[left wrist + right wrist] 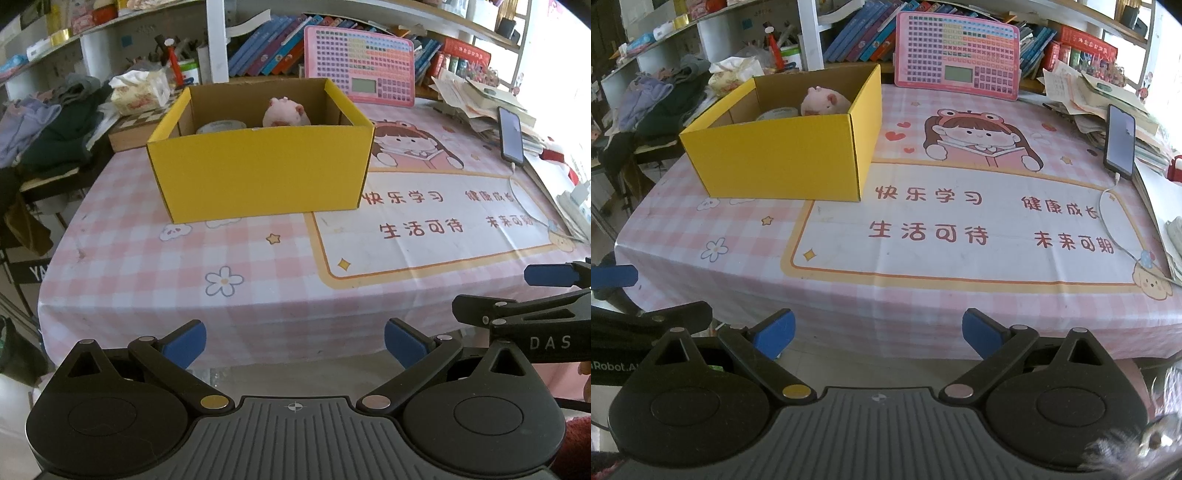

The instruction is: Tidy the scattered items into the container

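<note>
A table covered with a pink checked cloth [849,295] is seen from two handheld grippers held low at its near edge. The left gripper [294,345] is empty, its blue-padded fingers [186,341] spread wide. The right gripper [879,332] is likewise spread wide with nothing between its fingers [775,330]. The two grippers are held side by side, close together.

A yellow cardboard box [258,173], open at the top, is placed toward the far left of the table. Inside it, a pink plush pig [284,112] is seen against the back, with a roll of tape [221,127] just beside it on the left. No loose item is seen on the open part of the cloth, so the tidying is judged nearly or fully done.

A phone [1120,142] on a white cable is propped at the far right against a pile of papers [1108,99], and a pink keyboard toy [956,55] is leaned against the books behind; whether these count as scattered items cannot be told.

If anything more is to be collected, the fingers are best kept wide until an item is squarely between them, and the item is best lifted clear over the box's near wall before release, so the light box is not pushed along the cloth
</note>
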`<state>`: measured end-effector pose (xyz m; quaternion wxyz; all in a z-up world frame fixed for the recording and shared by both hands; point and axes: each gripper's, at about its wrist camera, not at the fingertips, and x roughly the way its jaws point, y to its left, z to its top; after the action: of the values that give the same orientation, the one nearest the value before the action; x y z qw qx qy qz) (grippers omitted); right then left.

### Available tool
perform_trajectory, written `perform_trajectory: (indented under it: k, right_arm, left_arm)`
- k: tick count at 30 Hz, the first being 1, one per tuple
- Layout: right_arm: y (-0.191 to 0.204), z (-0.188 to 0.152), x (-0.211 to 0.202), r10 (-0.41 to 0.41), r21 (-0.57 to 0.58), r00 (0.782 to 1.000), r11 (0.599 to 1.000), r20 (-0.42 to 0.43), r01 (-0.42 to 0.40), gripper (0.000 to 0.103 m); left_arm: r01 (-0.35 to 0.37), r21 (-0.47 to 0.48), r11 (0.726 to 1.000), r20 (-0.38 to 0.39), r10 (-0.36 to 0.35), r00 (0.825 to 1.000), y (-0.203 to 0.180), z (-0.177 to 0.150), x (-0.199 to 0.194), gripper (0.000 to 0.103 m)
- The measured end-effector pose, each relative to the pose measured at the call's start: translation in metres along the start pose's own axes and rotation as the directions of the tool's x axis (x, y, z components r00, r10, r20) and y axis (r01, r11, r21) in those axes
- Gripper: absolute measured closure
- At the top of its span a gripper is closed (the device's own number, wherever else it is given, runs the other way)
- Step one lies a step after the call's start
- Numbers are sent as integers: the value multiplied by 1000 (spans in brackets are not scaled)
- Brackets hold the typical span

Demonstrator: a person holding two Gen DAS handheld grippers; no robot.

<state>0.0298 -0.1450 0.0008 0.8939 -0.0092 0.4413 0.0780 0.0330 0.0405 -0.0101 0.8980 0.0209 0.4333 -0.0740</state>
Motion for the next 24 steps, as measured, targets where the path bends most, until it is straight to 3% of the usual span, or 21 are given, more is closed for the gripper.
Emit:
perform_trajectory:
  k: [24]
  right_arm:
    - [-6, 2, 4, 13, 9, 1000, 1000, -3, -12, 5]
  left_arm:
    - [11, -7, 1000, -6, -11, 1000, -4, 5, 1, 0]
